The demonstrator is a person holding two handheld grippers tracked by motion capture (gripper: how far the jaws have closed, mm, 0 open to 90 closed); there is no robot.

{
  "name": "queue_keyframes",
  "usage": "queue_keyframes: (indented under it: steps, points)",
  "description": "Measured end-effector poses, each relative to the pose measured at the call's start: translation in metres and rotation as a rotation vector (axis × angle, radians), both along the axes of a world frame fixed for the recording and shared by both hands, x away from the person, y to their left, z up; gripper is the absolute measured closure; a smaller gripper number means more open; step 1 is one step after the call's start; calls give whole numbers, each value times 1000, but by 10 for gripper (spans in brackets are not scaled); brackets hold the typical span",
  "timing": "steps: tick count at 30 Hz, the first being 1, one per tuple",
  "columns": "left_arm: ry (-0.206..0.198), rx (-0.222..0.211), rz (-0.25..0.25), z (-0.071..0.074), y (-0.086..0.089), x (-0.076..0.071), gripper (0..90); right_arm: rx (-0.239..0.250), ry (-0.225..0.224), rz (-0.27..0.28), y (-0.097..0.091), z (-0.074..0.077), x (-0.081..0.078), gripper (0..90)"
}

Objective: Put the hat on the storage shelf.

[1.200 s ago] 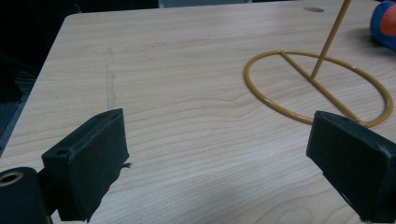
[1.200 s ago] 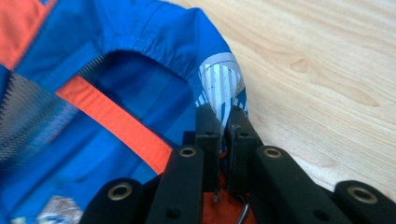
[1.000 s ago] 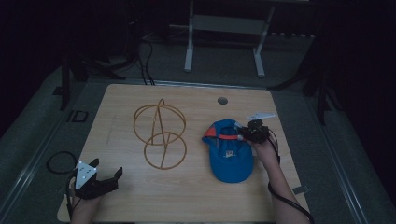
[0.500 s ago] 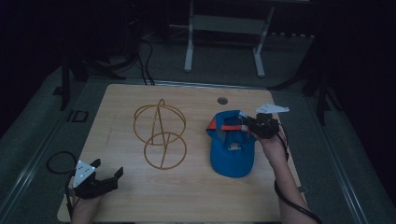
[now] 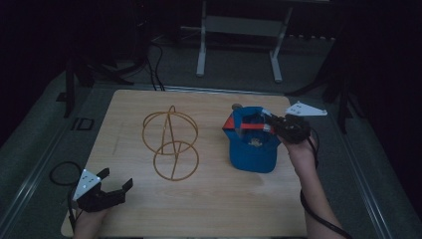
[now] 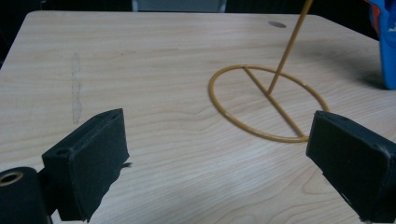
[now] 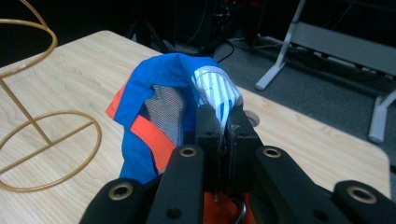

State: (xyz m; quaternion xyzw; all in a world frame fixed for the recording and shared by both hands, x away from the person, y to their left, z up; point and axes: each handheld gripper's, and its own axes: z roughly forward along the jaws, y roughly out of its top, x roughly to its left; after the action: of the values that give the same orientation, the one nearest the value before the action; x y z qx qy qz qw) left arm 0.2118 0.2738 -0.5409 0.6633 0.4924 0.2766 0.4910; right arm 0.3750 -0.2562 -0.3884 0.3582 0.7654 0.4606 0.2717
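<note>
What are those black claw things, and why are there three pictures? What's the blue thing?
A person sits at a wooden table and holds a squeezing tool, called a gripper, in each hand. One picture comes from a camera up high, looking down on the table. The other two come from little cameras riding on the grippers, so you see each one's black jaws poking up from the bottom.

On the table stands a gold wire stand made of hoops. The blue thing is a cap with an orange stripe. The right gripper has its jaws pinched shut on the cap's edge and lifts that end up, while the other end looks to rest on the table. The left gripper holds nothing, with its jaws wide open, near the table's corner.
</note>
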Motion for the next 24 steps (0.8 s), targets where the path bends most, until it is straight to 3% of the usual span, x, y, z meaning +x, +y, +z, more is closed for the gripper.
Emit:
queue_keyframes:
  steps: [3, 6, 13, 18, 24]
  points:
    - [-7, -13, -20, 9, -3, -2, 58, 6, -13, 4, -1, 6, -3, 860]
    - [-40, -25, -43, 26, -7, -7, 58, 1, -27, 2, -1, 14, -6, 860]
    - [-78, -12, -67, 66, -25, -11, 58, -1, -46, -10, -2, 28, -10, 860]
    - [-108, -6, -109, 100, -36, -2, 58, 21, -56, -1, -3, 38, -15, 860]
    - [-141, 11, -148, 134, -52, 16, 58, 24, -60, 22, 1, 39, -21, 860]
